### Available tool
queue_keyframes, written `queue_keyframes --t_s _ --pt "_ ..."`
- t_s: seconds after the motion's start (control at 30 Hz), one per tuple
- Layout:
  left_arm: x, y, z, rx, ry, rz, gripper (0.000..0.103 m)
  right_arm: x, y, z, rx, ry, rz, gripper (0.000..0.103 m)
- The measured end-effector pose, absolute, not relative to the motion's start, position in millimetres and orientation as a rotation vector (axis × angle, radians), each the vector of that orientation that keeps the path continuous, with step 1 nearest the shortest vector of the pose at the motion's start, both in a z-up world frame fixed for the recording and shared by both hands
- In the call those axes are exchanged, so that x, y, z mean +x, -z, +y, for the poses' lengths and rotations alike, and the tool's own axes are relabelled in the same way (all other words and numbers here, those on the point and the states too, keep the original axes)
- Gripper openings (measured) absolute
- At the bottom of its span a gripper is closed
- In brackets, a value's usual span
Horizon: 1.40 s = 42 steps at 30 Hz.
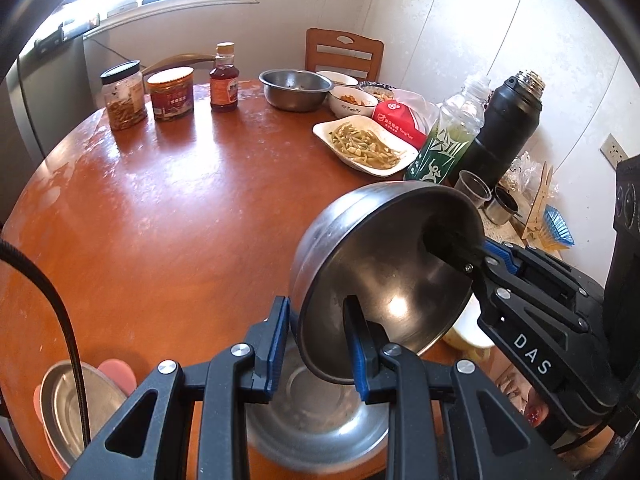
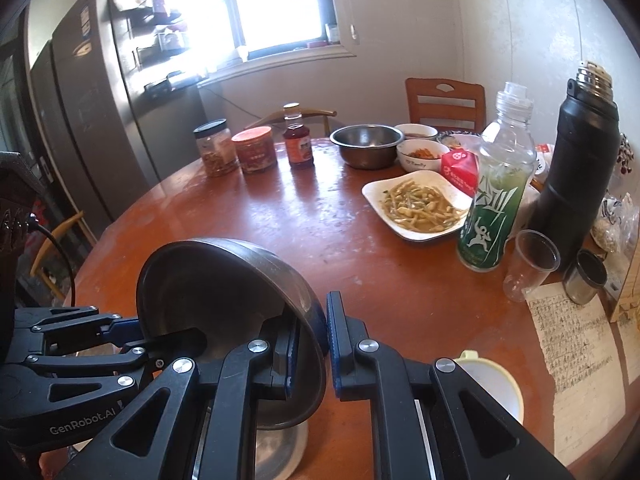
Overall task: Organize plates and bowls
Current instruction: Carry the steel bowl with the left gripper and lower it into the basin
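Round steel bowl [image 1: 384, 276], tilted on edge, raised off round reddish-brown wooden table [image 1: 160, 208]. Left gripper [image 1: 316, 344]: jaws narrow, clamped on bowl rim at 6 o'clock. Right gripper [image 2: 310, 344]: jaws pinched on opposite rim (one finger inside, one outside). Second steel bowl [image 1: 320, 420] sits beneath, upright on table. Flat steel dish [image 1: 64, 404] at 8 o'clock. Third steel bowl [image 1: 296, 88] at 12 o'clock, beside white square plate of green beans [image 1: 364, 146].
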<state>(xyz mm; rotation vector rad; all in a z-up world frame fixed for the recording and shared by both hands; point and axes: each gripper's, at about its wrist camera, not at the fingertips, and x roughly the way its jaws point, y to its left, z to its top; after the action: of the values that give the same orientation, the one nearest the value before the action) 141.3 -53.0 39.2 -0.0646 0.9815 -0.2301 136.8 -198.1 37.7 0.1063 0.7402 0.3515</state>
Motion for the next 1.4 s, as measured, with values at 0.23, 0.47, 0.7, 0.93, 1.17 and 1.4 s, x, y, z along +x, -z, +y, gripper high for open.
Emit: queue_keyframes --t_s 0.23,0.47,0.7,0.93,1.17,1.4 --pt "115.7 -40.0 -42.5 -0.066 0.225 0.972 0.028 117.7 -38.2 -188.6 0.091 -0.374 0.742 0.013" --pt "93.0 -38.5 -38.2 -0.049 0.210 0.960 0.028 97.2 -36.9 -181.7 0.072 -0.399 0.743 0.013" --pt "80.5 -27.4 -33.1 -0.052 0.201 0.987 0.028 83.4 -28.2 -175.8 0.055 -0.418 0.774 0.013" --pt "77.6 -15.6 -33.8 -0.042 0.199 1.019 0.028 77.7 -13.4 -172.8 0.041 -0.421 0.825 0.013" --pt "77.2 -10.4 -35.3 -0.041 0.211 1.043 0.028 73.5 -8.3 -173.7 0.037 -0.421 0.849 0.014" --pt "88.4 -2.7 -37.9 -0.034 0.211 1.070 0.028 83.8 0.2 -170.7 0.018 -0.401 0.880 0.014"
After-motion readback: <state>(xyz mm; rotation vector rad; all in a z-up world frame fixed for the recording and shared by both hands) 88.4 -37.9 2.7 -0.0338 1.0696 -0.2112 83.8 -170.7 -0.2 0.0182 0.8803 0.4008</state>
